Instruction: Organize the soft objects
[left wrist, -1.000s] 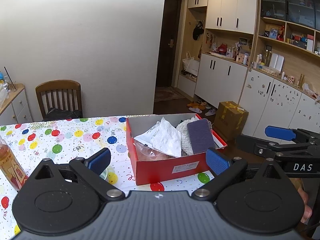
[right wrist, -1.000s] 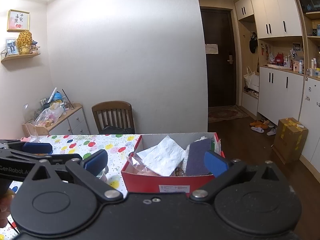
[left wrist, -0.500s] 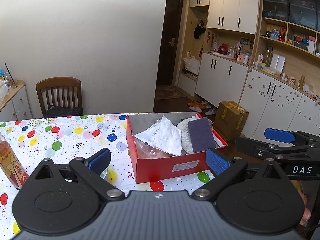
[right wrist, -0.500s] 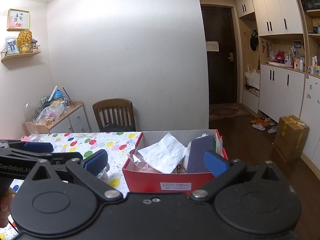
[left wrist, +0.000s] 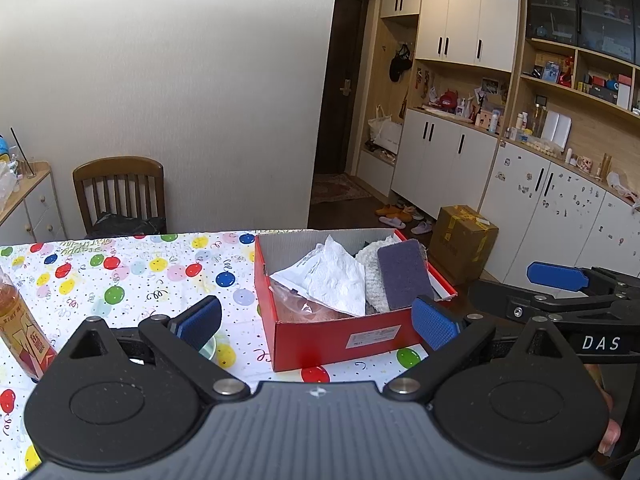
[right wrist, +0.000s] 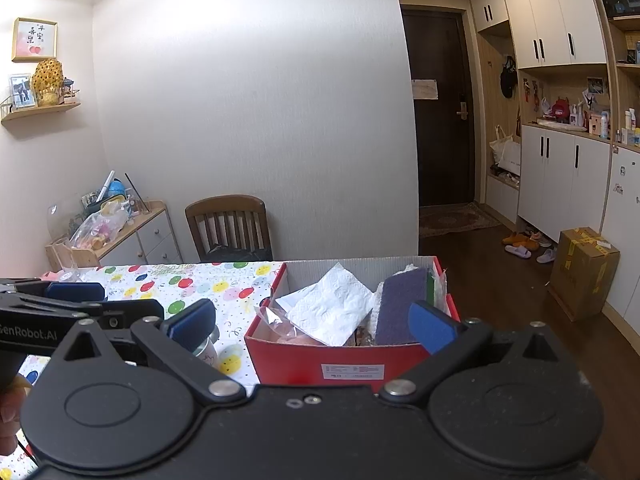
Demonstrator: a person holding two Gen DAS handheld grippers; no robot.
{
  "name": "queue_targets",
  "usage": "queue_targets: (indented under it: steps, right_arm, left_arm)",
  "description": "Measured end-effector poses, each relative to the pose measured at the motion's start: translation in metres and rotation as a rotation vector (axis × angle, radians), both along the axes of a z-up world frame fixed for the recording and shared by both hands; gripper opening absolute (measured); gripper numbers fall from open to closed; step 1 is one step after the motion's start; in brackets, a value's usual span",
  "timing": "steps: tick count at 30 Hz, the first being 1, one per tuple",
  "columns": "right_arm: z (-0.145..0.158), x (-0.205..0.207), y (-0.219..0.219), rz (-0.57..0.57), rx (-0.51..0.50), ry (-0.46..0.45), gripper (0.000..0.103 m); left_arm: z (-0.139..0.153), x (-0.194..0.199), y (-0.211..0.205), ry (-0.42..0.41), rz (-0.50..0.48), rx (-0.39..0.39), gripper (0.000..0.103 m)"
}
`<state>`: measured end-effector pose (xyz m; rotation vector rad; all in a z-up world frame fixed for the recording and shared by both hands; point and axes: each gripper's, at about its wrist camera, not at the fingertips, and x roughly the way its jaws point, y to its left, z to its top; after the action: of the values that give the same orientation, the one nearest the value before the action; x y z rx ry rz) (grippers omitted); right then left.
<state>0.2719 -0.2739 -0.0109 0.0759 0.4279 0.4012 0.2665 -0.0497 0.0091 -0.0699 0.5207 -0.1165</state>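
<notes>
A red cardboard box [left wrist: 320, 340] [right wrist: 304, 362] stands on the balloon-print tablecloth [left wrist: 132, 276] near the table's right end. Inside it lie a white paper towel [left wrist: 336, 280] [right wrist: 332, 306], a purple sponge [left wrist: 402, 274] [right wrist: 398, 306], a whitish knitted cloth [left wrist: 370, 270] and a clear plastic bag [left wrist: 296, 306]. My left gripper [left wrist: 318, 320] is open, held in front of the box and empty. My right gripper [right wrist: 312, 324] is open too, empty, just short of the box's near wall. Each gripper shows at the edge of the other's view.
An amber bottle [left wrist: 20, 324] stands at the table's left. A small cup [right wrist: 206, 350] sits by the box's left side. Behind the table are a wooden chair [left wrist: 120, 196] and a low drawer cabinet [right wrist: 132, 236]. A taped carton [left wrist: 464, 240] sits on the floor by white cupboards.
Both grippers have risen and pulled back slightly, so the box sits a little lower in both views. Both stay open and the box contents have not moved.
</notes>
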Motion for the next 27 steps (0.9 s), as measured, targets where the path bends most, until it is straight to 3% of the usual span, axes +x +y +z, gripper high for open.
queue_targets:
  steps: [27]
  right_arm:
    - [-0.0012,0.002,0.0029,0.0,-0.001,0.006,0.103]
  left_arm:
    - [-0.0023,0.0055,0.0001,0.006,0.011,-0.009,0.102]
